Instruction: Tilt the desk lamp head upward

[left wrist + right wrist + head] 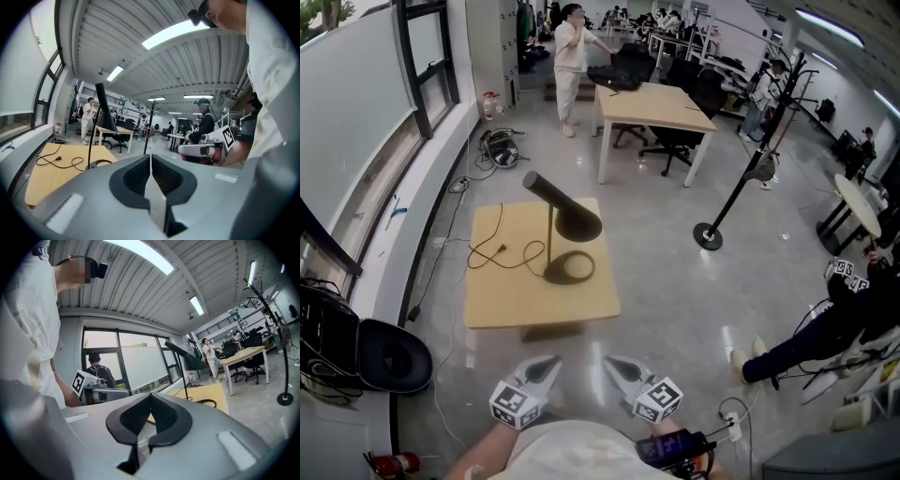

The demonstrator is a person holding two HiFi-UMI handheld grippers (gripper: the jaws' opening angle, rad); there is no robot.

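A black desk lamp (565, 210) stands on a small wooden table (502, 300), its cone head tilted down to the right above a ring base (570, 267). Its cord (500, 251) lies looped on the tabletop. My left gripper (550, 362) and right gripper (613, 362) hover side by side in front of the table's near edge, apart from the lamp. Both are shut with nothing between the jaws. The left gripper view shows its closed jaws (150, 161) with the lamp (103, 115) ahead at left. The right gripper view shows its closed jaws (151, 398) and the lamp head (186, 357) beyond.
A larger desk (652, 105) with office chairs (675, 141) stands behind the table. A black coat stand (739, 186) rises at the right. One person (570, 56) stands far back, and another sits at the right (825, 328). A black round seat (394, 356) lies at the left.
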